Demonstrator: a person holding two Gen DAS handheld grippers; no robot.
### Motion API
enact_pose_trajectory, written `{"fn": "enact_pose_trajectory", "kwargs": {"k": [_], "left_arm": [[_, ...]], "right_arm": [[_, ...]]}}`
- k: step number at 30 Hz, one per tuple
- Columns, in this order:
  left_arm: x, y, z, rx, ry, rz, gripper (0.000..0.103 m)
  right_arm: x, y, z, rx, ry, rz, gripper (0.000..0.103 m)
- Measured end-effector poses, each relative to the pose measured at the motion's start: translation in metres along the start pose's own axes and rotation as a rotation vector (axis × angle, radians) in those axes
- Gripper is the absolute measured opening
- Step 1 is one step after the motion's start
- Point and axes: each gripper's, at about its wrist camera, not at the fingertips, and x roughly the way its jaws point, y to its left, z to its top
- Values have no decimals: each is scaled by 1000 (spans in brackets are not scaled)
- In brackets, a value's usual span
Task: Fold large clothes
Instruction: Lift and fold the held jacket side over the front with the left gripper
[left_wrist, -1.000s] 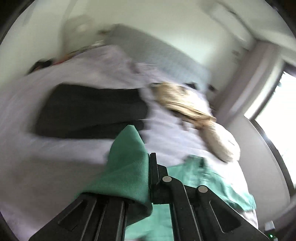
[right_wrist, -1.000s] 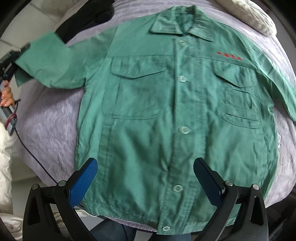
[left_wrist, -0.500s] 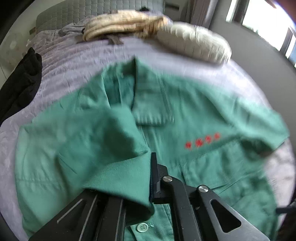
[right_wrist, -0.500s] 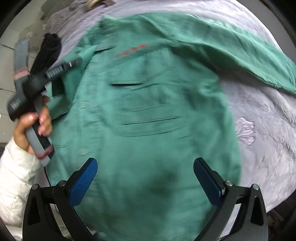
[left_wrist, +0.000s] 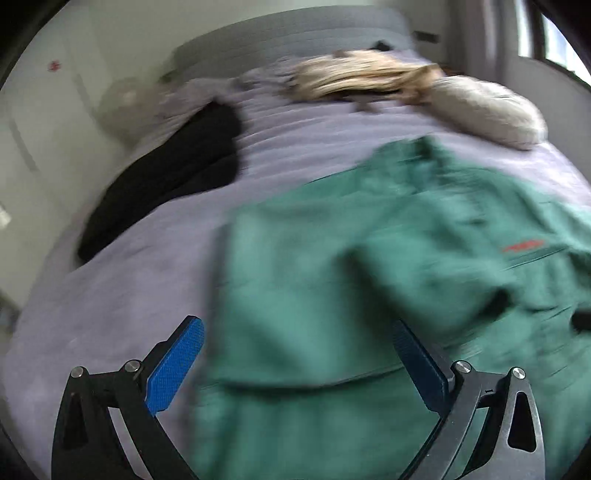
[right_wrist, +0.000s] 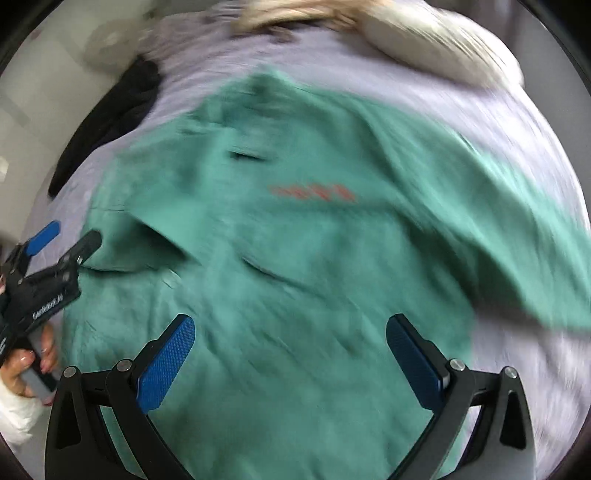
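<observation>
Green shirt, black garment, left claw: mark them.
green shirt (right_wrist: 295, 258), right wrist view, chest panel.
black garment (left_wrist: 166, 173), left wrist view, middle.
left claw (right_wrist: 70, 236), right wrist view, between the opening fingertips; nothing held.

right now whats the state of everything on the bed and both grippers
green shirt: front up on the bed, one sleeve folded across the chest, the other spread out
left gripper: jaws opening, nothing pinched
right gripper: open, empty, above the shirt
black garment: in a heap beside the shirt
cream pillow: lying near the headboard
bed cover: lilac, spread under the clothes
</observation>
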Motion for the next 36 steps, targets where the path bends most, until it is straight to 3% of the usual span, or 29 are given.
{"fn": "enact_pose_trajectory", "kwargs": {"k": [3,5,8,11,12,14,15,18,20,21,22,23,25,27,29,31,33,36], "left_arm": [[24,26,-22,16,100,33,102],[38,28,-35,57,143,45,102],[48,28,-47,76,151,37,102],[63,36,-39,7,123,56,102],[67,41,-36,-26,112,78,102],[69,59,-29,-90,91,139,102],[74,70,-28,-129,90,160,102],[82,100,-36,-219,120,149,102],[87,111,-41,-246,125,105,103],[88,113,-42,-245,123,97,103],[88,113,-43,-232,122,97,103],[86,110,-43,-213,119,99,103],[82,109,-43,-191,124,114,103],[75,111,-44,-174,156,69,103],[59,111,-45,-131,188,-11,103],[35,114,-51,-62,208,-106,103],[19,123,-47,-59,198,-170,103],[23,142,-15,-131,170,-248,103]], "right_arm": [[18,42,24,-61,-23,17,103],[31,71,30,-144,-11,-23,103],[55,108,25,-335,-29,-216,103],[72,124,26,-476,-91,-399,103],[75,124,31,-487,-105,-411,94],[70,115,48,-430,-109,-337,29],[58,99,61,-317,-117,-235,6],[24,32,72,66,-216,28,7],[21,-31,60,387,-245,193,12],[30,-59,49,541,-221,275,33],[40,-78,40,650,-194,342,62],[50,-94,29,750,-169,401,70],[63,-118,3,940,-172,523,71],[64,-132,-16,1070,-193,600,71],[57,-135,-29,1119,-192,638,71],[49,-122,-34,1076,-172,668,72],[45,-92,-33,970,-106,707,72],[61,-12,-25,798,41,826,72]]}}
